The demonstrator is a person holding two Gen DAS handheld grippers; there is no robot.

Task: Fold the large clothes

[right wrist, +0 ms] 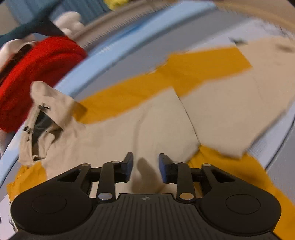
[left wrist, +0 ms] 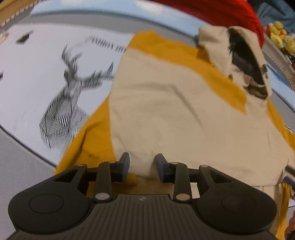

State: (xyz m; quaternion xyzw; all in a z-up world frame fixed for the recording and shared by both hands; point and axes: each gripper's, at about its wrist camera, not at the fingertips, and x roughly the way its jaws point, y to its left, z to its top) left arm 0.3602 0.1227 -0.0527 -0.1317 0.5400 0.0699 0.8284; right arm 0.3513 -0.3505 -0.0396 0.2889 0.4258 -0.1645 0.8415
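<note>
The beige-and-mustard hooded garment (left wrist: 166, 103) is being spread flat on the printed mat (left wrist: 36, 73). The left gripper (left wrist: 142, 166) and right gripper (right wrist: 145, 166) are being held part open over it, nothing being gripped. Fabric is likely being snagged and the fold disturbed if either is lowered carelessly

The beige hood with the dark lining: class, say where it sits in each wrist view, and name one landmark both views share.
Left wrist view: the beige hood with the dark lining sits upper right, below the red knitted garment.
Right wrist view: the hood sits at the left edge, below the red garment.
Shared landmark: the mustard-yellow fabric panel beside the hood.
</note>
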